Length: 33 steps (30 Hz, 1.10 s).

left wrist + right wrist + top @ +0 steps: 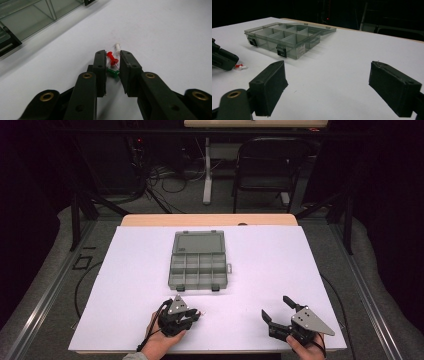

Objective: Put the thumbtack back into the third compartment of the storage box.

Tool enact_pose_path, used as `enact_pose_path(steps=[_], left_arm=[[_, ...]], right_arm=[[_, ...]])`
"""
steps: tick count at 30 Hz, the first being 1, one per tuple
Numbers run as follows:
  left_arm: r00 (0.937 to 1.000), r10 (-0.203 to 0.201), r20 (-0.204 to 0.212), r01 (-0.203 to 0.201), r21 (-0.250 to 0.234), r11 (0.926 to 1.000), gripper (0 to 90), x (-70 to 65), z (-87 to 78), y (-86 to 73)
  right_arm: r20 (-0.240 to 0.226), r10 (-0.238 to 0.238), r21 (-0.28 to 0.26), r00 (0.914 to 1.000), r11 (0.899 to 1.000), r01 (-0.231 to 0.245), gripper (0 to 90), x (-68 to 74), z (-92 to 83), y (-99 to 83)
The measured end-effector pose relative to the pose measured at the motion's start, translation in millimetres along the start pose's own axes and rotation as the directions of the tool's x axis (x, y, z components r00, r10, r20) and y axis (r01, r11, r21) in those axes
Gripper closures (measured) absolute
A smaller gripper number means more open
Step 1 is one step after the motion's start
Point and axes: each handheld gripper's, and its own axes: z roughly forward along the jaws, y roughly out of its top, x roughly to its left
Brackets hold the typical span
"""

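Observation:
Three push pins lie on the white table sheet: a red one (pixel 112 58), a white one (pixel 117 46) just beyond it and a green one (pixel 113 72) nearer the gripper body. My left gripper (pixel 111 53) points down at them, its narrow-set jaws straddling the red and green pins; I see no firm pinch, so it counts as open. From above, the left gripper (pixel 198 313) sits at the near left-centre. My right gripper (pixel 275 306) rests at the near right with its jaws wide open and nothing between them (pixel 328 67).
A grey clear compartment box (pixel 175 279) stands open mid-table with its lid (pixel 199 241) laid back; its front wall (pixel 297 50) faces the right gripper. The white sheet (pixel 280 260) covers the table. A dark chair (pixel 267 167) stands beyond the far edge.

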Motion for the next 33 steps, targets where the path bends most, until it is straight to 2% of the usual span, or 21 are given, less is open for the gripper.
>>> enact_pose_path(steps=[16, 25, 33], left_arm=[[0.9998, -0.015, 0.011, 0.015, -0.003, 0.9999, 77.2, 2.9, -1.8, -0.9], [0.9979, -0.056, 0.032, 0.057, -0.024, 0.9981, 77.3, 5.1, -9.6, -1.9], [0.9978, -0.059, 0.03, 0.061, -0.059, 0.9964, 77.5, 6.3, -20.2, -1.7]], right_arm=[[0.003, 0.002, 0.002, 1.0, 1.0, -0.002, 13.8, -1.0, -0.1, -0.2], [0.004, 0.0, 0.006, 1.0, 1.0, 0.0, 13.9, -2.0, -0.6, -0.3], [0.005, 0.004, 0.003, 1.0, 1.0, -0.004, 14.0, -2.6, -0.7, -0.3]])
